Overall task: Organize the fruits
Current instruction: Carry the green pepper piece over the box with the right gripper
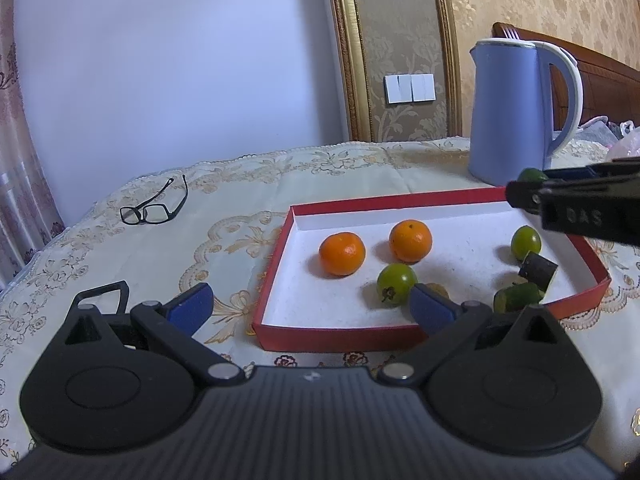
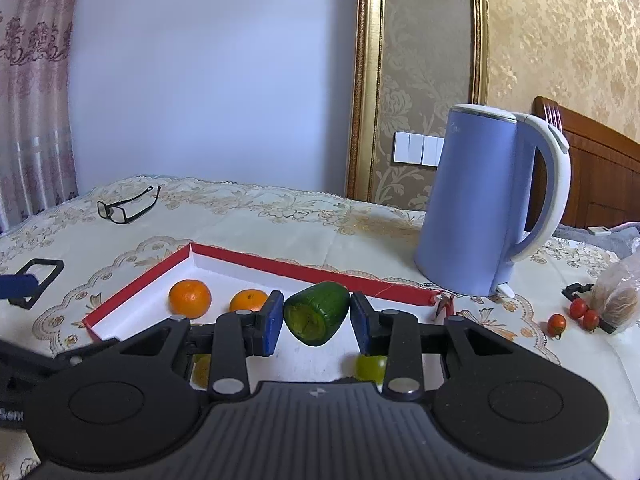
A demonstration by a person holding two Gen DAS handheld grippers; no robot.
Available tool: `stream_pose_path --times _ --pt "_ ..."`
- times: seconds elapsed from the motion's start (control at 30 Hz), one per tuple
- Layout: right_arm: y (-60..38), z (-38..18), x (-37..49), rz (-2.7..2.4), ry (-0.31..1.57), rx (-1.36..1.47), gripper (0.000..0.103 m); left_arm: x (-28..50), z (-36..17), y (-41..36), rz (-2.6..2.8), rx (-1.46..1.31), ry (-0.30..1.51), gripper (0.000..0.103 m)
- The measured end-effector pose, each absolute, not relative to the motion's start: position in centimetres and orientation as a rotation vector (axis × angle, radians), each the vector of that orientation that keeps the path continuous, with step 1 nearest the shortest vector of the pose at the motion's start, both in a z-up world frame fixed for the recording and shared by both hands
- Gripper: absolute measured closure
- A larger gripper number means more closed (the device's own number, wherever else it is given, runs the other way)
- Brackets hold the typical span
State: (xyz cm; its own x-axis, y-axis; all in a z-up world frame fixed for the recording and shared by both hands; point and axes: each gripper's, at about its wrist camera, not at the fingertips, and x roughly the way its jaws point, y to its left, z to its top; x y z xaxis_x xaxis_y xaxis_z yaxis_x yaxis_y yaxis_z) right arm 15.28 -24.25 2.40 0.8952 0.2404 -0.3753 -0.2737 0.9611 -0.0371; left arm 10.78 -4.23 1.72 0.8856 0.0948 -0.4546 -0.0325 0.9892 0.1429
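A red box [image 1: 276, 240] with a white floor holds two oranges [image 1: 342, 253] [image 1: 410, 240], two green round fruits [image 1: 396, 281] [image 1: 525, 241] and cut cucumber pieces [image 1: 519, 297]. My left gripper [image 1: 308, 304] is open and empty at the box's near edge. My right gripper [image 2: 316, 318] is shut on a cucumber piece [image 2: 318, 312] and holds it above the box [image 2: 136, 292]. It enters the left wrist view from the right [image 1: 520, 192]. Oranges [image 2: 189, 298] and a green fruit [image 2: 371, 368] lie below it.
A blue kettle [image 1: 516, 112] stands behind the box. Black glasses [image 1: 154, 208] lie at the far left of the embroidered cloth. Cherry tomatoes [image 2: 557, 324] and a plastic bag with something brown [image 2: 616, 296] lie to the right.
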Motion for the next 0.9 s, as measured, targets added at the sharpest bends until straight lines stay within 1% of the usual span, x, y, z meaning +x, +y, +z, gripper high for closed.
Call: stream_pose_path --times 0.37,0.5,0.67,0.9 --pt "-23.1 2.0 18.2 0.261 0.412 -0.098 0.067 10.4 1.3 -4.4 0.034 0.137 0.485 0.0" --pt "-22.6 1.8 19.4 0.255 0.426 -0.103 0.067 9.5 1.0 -4.5 -0.003 0.147 0.476 0.0" --pt "-22.2 1.3 20.6 0.245 0.445 -0.111 0.067 8.2 0.0 -4.1 -0.12 0.126 0.507 0.0" --pt "-22.3 0.5 21.8 0.223 0.469 -0.096 0.067 6.4 -1.1 -4.1 -0.182 0.134 0.487 0.0"
